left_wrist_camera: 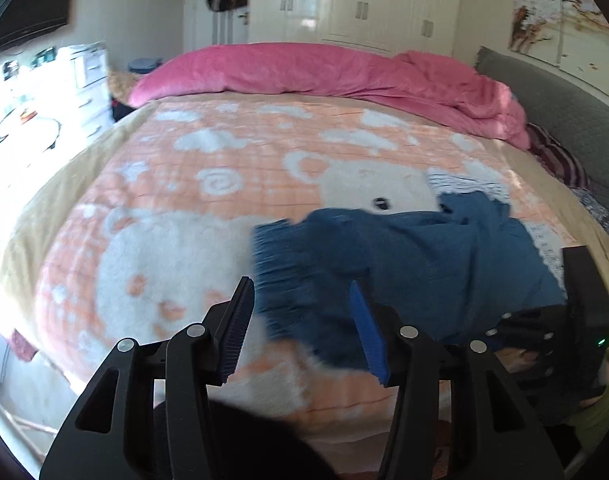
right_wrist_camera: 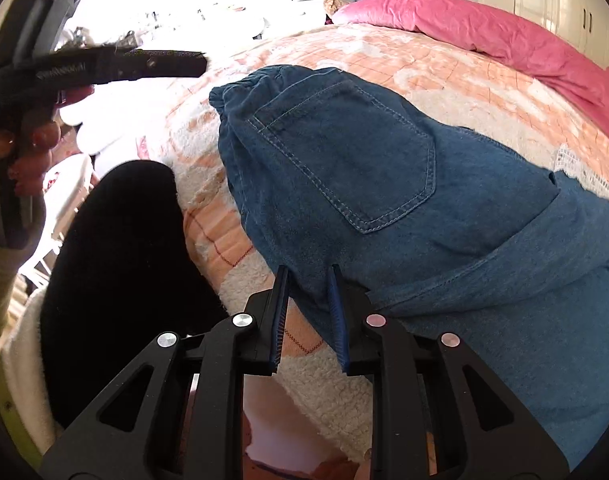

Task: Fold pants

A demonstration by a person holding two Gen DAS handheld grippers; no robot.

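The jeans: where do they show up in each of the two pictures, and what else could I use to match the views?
Left wrist view: the jeans lie lower right of centre, blurred, just beyond the open fingers.
Right wrist view: the jeans fill the centre and right, back pocket facing up, their near edge between the fingers.
Shared landmark: the pink duvet at the bed's far side, top centre in the left view, top right in the right view.
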